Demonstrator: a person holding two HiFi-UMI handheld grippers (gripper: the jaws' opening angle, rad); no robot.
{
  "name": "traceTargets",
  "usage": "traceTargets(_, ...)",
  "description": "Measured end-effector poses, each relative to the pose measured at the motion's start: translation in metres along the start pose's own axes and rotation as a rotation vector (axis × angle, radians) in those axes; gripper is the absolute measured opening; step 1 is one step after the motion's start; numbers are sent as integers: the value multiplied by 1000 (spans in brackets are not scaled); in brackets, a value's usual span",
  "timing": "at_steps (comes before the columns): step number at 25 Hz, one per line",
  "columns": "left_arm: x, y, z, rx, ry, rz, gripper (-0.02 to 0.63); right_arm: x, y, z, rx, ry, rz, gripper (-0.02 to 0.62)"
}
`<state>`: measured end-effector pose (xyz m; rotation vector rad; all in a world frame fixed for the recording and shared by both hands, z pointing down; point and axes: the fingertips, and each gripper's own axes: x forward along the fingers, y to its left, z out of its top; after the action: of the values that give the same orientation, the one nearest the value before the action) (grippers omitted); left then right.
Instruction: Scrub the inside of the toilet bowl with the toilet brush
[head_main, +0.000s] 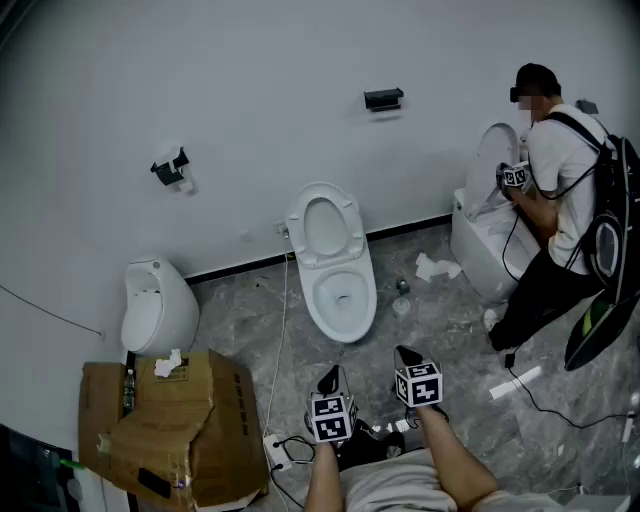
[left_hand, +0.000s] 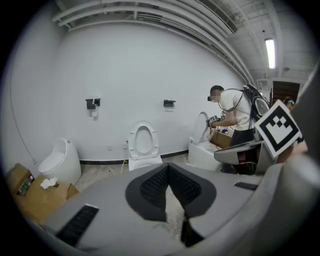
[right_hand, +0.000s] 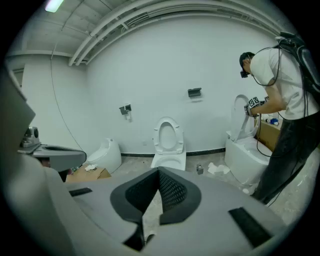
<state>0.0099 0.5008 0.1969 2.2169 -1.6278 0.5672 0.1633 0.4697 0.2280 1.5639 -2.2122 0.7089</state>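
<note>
We find the task not begun. Left of the toilet stand a urinal and a box. The toilet's seat is raised and its bowl is open. The left gripper and right gripper hang near the toilet's front, well short of it, fingers together and holding nothing. No brush shows in any view. Finding it, grasping it and all the scrubbing remain.

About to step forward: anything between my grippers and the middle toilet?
Nothing visible: bare floor lies between the left gripper, the right gripper and the toilet. A white cable runs left of it, a small container stands right of it.
</note>
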Motion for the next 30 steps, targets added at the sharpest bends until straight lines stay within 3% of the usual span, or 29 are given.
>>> traceTargets(4, -1, -15, -6, -1, 4, -11, 28, -7, -2, -9, -22, 18, 0, 14)
traceTargets(30, 1, -6, -11, -67, 17, 29, 28, -6, -4, -7, -98, 2, -28, 14)
